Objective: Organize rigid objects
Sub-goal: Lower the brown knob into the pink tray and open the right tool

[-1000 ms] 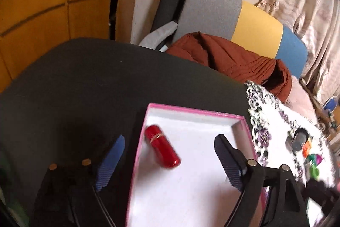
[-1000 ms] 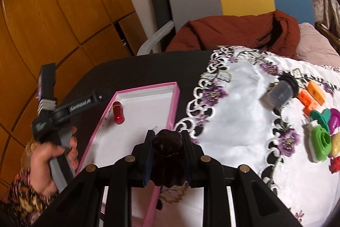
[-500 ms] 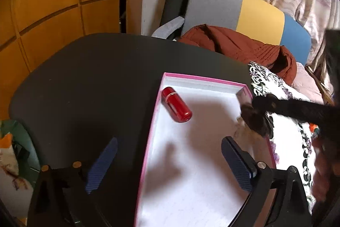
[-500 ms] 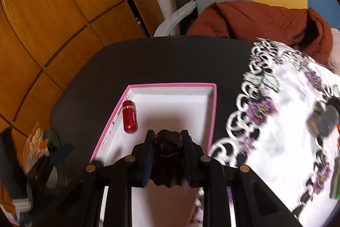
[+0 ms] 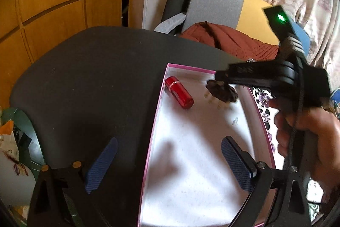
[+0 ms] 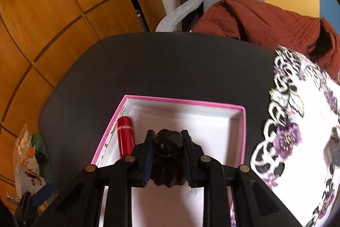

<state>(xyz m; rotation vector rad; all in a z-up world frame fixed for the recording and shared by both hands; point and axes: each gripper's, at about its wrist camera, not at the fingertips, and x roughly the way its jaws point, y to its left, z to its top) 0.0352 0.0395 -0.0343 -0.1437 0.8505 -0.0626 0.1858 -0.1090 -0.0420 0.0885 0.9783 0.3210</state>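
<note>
A pink-rimmed white box (image 5: 157,112) (image 6: 184,101) lies on the black table (image 5: 95,78) (image 6: 170,65). A red cylinder (image 5: 179,93) (image 6: 125,135) lies inside it by the left wall. My right gripper (image 6: 167,139) is shut on a dark brown ridged object (image 6: 167,154) and holds it above the far part of the box; that object (image 5: 222,91) shows in the left wrist view, right of the red cylinder. My left gripper (image 5: 167,159) is open and empty, astride the box's left wall at the near end.
A white lace cloth with purple flowers (image 6: 297,131) covers the table's right side. A chair with a rust-brown jacket (image 5: 229,39) (image 6: 265,22) stands behind the table. Wooden panels (image 5: 53,3) line the left. A green bag (image 5: 14,127) sits low left.
My right gripper has moved left from over the cloth to above the box, carrying the dark object. My left gripper has drawn back a little and stayed open.
</note>
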